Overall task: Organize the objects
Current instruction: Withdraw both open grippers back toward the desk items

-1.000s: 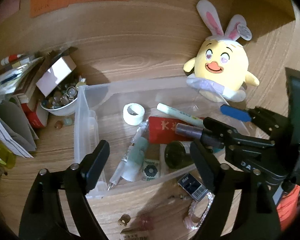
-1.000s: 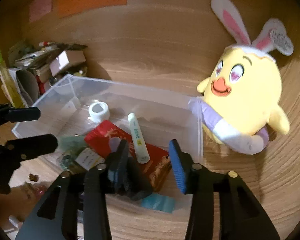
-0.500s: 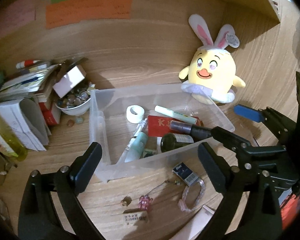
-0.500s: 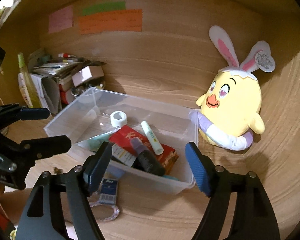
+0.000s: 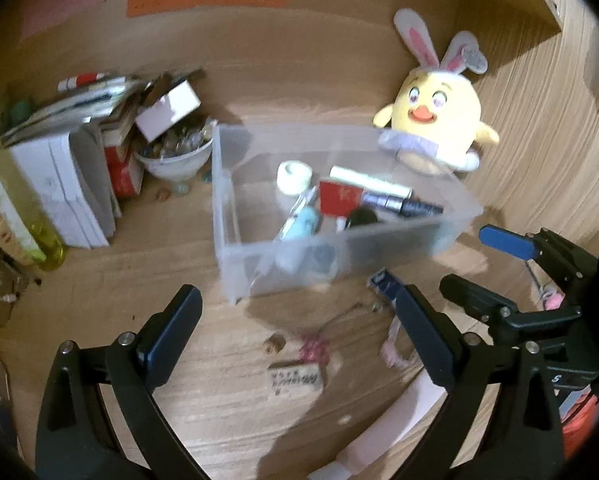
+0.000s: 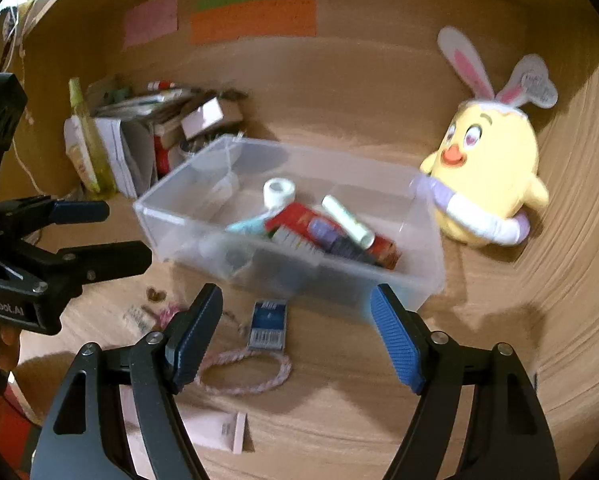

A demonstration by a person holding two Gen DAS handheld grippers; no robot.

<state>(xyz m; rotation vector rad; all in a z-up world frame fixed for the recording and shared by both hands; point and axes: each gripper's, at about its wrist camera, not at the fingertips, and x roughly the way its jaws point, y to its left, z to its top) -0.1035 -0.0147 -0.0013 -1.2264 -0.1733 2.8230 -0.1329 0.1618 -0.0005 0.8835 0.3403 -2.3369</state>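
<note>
**Both grippers empty above the loose items in front of the bin**

The main risk from here is a bad pick. The small things on the desk lie close together: the blue box (image 6: 268,323) touches the pink braided cord (image 6: 243,374), so a grasp on the box may drag the cord with it. The box also lies just beside the front wall of the clear bin (image 6: 299,276), and a finger that comes down there may push the bin toward the yellow plush chick (image 6: 485,184). Both views are blurred, so fine aiming is hard to judge.

The right gripper (image 6: 295,336) hovers in the lower middle of its frame, fingers spread wide and holding nothing, pointing at the box and the cord. The left gripper (image 5: 295,336) is also spread wide and empty, above the charm and the small card (image 5: 297,378) in the lower centre of its view.

The bin sits in the middle of both frames, already holding a tape roll (image 5: 294,176), a red packet (image 5: 339,197) and several tubes.
</note>
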